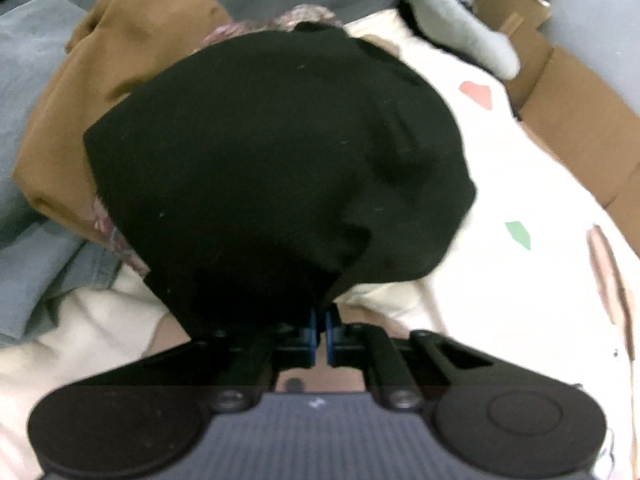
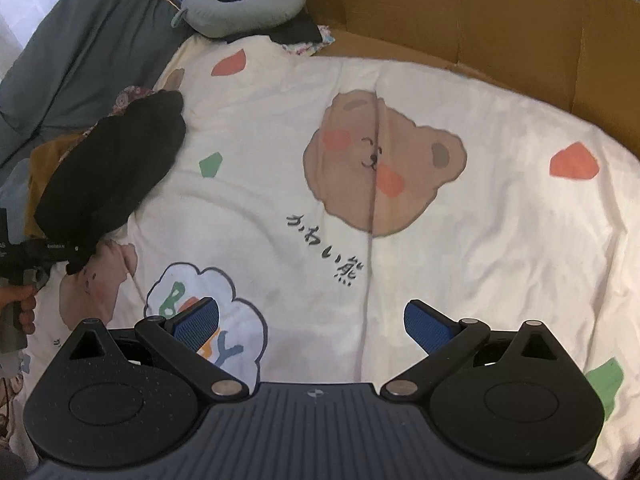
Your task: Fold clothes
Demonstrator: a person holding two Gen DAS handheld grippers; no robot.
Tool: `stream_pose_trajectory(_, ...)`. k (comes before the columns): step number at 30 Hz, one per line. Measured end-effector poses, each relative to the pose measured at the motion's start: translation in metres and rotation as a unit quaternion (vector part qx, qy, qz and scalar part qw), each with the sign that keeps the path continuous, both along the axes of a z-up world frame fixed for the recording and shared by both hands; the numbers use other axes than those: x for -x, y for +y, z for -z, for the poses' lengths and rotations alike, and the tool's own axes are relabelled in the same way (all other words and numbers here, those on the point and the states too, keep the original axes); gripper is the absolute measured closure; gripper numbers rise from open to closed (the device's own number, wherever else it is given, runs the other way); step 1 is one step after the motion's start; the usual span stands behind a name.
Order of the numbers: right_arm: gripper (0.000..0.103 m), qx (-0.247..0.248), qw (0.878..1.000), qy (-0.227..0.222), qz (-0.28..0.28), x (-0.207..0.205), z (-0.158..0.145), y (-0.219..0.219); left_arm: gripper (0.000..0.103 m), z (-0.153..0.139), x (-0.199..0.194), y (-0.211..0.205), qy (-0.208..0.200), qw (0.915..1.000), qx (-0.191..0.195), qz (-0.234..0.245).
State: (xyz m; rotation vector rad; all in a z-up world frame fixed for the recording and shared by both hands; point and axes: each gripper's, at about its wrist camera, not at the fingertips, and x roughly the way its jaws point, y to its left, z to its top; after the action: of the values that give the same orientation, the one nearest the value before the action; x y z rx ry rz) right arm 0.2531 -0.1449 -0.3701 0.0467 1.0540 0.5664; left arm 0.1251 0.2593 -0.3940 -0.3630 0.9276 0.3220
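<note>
The left tongs (image 1: 320, 334) are pinched together on the near hem of a black garment (image 1: 272, 168), their blue pads all but touching with the cloth nipped between them. The garment spreads away from the grip and covers most of the left wrist view. It lies on a brown garment (image 1: 120, 92) and a patterned fabric (image 1: 112, 236), with a grey-blue cloth (image 1: 36, 92) further left. In the right wrist view a hand (image 2: 20, 306) grips the handle of the left tongs at the left edge, low over the bed, and the black garment rises from them toward the pile.

The right tongs (image 2: 312, 326) stand wide apart with nothing between them, angled down over the white bedsheet (image 2: 500, 240). Ahead of them the sheet is broad and bare, printed with a bear face (image 2: 380, 164), a cloud shape (image 2: 240, 320) and scattered coloured patches. That open stretch runs to a cardboard wall (image 2: 480, 20) curving along the far and right edges. On the far left it is bounded by a dark grey-green blanket (image 2: 80, 48) and a grey neck pillow (image 2: 244, 4). The clothes pile hugs the left margin of the sheet, well apart from the right tongs.
</note>
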Motion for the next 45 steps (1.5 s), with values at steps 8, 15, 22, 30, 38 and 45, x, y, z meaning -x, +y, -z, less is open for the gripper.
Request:
stream_pose_trajectory(8,0.002,0.007,1.000,0.016,-0.019,0.007,0.011,0.006,0.099,-0.029,0.013,-0.030,-0.040,0.9982,0.011,0.043)
stream_pose_trajectory(15,0.002,-0.008,0.999,0.022,-0.027,0.006,0.011,0.014,0.100,-0.043,-0.002,-0.077,-0.077,0.9885,0.083,0.100)
stream_pose_trajectory(22,0.002,-0.023,0.999,0.024,-0.028,0.007,0.010,0.013,0.100,-0.045,-0.022,-0.138,-0.079,0.9677,0.136,0.198)
stream_pose_trajectory(30,0.006,-0.037,0.999,0.022,-0.016,0.005,0.011,0.003,0.100,-0.041,-0.014,-0.170,-0.059,0.9434,0.183,0.271)
stream_pose_trajectory(38,0.017,-0.030,0.999,0.016,0.001,0.005,0.011,-0.004,0.086,-0.028,-0.012,-0.169,-0.014,0.9283,0.196,0.316)
stream_pose_trajectory(45,0.017,-0.025,0.999,0.019,0.000,0.006,0.014,-0.004,0.044,-0.043,-0.007,-0.157,-0.046,0.9455,0.153,0.284)
